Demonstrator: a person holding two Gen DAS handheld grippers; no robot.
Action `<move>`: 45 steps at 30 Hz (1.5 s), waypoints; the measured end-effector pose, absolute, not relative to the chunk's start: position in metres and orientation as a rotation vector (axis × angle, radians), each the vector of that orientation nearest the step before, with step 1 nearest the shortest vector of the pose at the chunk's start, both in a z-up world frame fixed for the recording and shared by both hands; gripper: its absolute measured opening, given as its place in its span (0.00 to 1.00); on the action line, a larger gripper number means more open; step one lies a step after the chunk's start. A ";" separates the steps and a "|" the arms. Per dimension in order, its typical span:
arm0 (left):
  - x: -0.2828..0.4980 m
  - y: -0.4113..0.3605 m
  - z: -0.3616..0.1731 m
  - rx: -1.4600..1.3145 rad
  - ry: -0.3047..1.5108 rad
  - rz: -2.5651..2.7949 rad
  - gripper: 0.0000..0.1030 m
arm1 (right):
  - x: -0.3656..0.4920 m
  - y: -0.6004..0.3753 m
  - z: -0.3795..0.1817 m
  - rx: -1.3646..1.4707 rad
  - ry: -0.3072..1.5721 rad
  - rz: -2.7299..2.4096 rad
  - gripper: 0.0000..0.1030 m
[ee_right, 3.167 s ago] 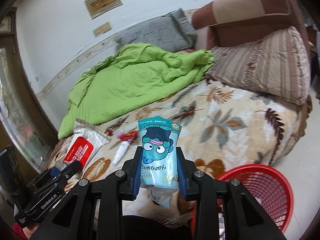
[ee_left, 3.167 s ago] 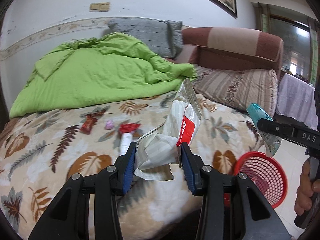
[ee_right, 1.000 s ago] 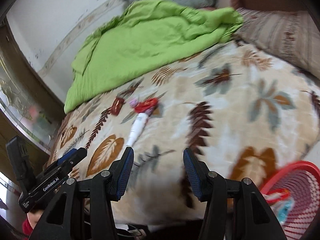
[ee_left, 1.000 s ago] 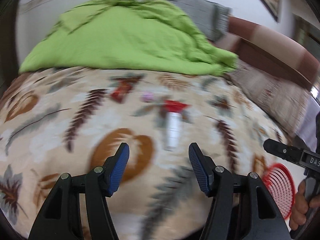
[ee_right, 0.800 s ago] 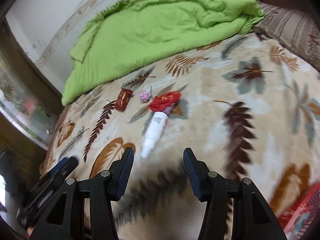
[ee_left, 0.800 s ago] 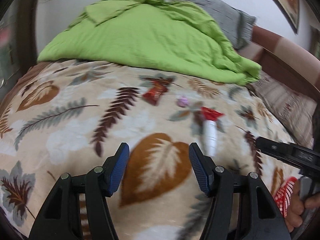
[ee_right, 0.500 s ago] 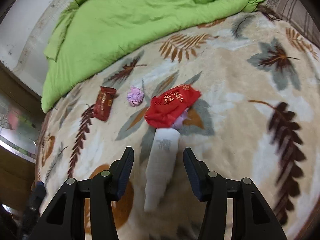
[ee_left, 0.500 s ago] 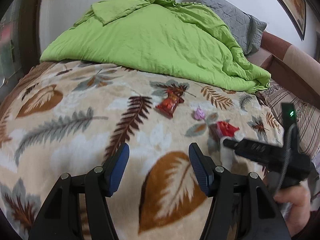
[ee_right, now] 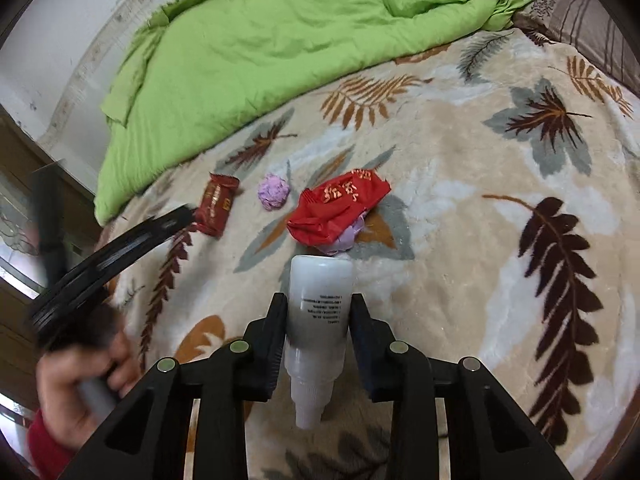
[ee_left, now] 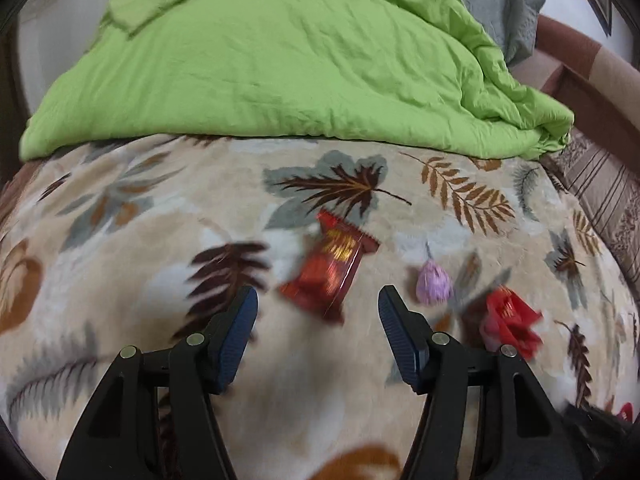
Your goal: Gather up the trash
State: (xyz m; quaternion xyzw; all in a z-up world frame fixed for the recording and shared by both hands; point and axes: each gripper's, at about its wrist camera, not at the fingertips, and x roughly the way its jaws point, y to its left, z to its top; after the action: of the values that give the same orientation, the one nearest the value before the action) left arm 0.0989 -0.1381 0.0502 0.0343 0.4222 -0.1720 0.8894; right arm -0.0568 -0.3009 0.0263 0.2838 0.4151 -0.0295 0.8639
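Covering most of the bed, a leaf-patterned fleece blanket carries all the loose trash; the bedding is soft, so items lie flat and slightly sunk.

- Green duvet: bunched at the far side of the bed, clear of the trash.
- Right tongs: jaws set either side of a white plastic bottle, touching or very nearly touching its body; whether the grip is fully pressed home cannot be told. Judged to be taking the bottle across its widest part, for the firmest hold.
- Left tongs: spread and empty, low over the blanket, aimed at the next piece.
- White plastic bottle: lying on the blanket, neck toward the camera, base just beside the red wrapper.
- Red wrapper: crumpled, resting on a second bit of purple paper, just beyond the bottle.
- Dark red snack packet: lying flat just ahead of the left tongs and roughly centred on their gap, not yet between the pads.
- Purple paper ball: between packet and red wrapper, right of the left tongs' line.
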 end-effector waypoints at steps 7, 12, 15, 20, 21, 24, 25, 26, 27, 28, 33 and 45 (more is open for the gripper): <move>0.143 -0.170 0.013 0.123 0.961 -0.318 0.34 | -0.058 -0.303 0.035 0.584 0.835 -0.052 0.32; 0.128 -0.169 0.014 0.134 0.938 -0.312 0.30 | -0.057 -0.299 0.040 0.570 0.816 -0.041 0.32; 0.111 -0.159 0.021 0.108 0.925 -0.313 0.29 | -0.060 -0.295 0.046 0.539 0.792 -0.044 0.32; 0.058 -0.135 0.050 0.087 0.848 -0.306 0.29 | -0.074 -0.285 0.062 0.472 0.719 -0.034 0.32; 0.048 -0.130 0.056 0.084 0.831 -0.305 0.29 | -0.079 -0.283 0.066 0.455 0.698 -0.033 0.32; 0.004 -0.111 0.077 0.103 0.756 -0.292 0.29 | -0.098 -0.273 0.078 0.391 0.629 -0.032 0.32; -0.006 -0.105 0.082 0.107 0.738 -0.285 0.29 | -0.103 -0.271 0.080 0.381 0.617 -0.028 0.32; -0.021 -0.099 0.087 0.111 0.717 -0.282 0.29 | -0.111 -0.267 0.082 0.367 0.604 -0.018 0.32; -0.034 -0.092 0.091 0.110 0.698 -0.279 0.29 | -0.116 -0.264 0.083 0.361 0.600 -0.011 0.32; -0.045 -0.087 0.094 0.114 0.683 -0.271 0.29 | -0.122 -0.261 0.083 0.356 0.597 -0.003 0.32; -0.097 -0.069 0.098 0.149 0.617 -0.230 0.29 | -0.154 -0.249 0.082 0.341 0.581 0.039 0.32; -0.117 -0.066 0.093 0.169 0.582 -0.210 0.29 | -0.166 -0.249 0.083 0.366 0.563 0.053 0.32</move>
State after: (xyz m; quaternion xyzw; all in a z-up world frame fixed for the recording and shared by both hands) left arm -0.1168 -0.0662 0.0928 0.0831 0.2860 -0.1032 0.9490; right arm -0.1664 -0.2486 0.0828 0.1798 0.2763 0.0261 0.9438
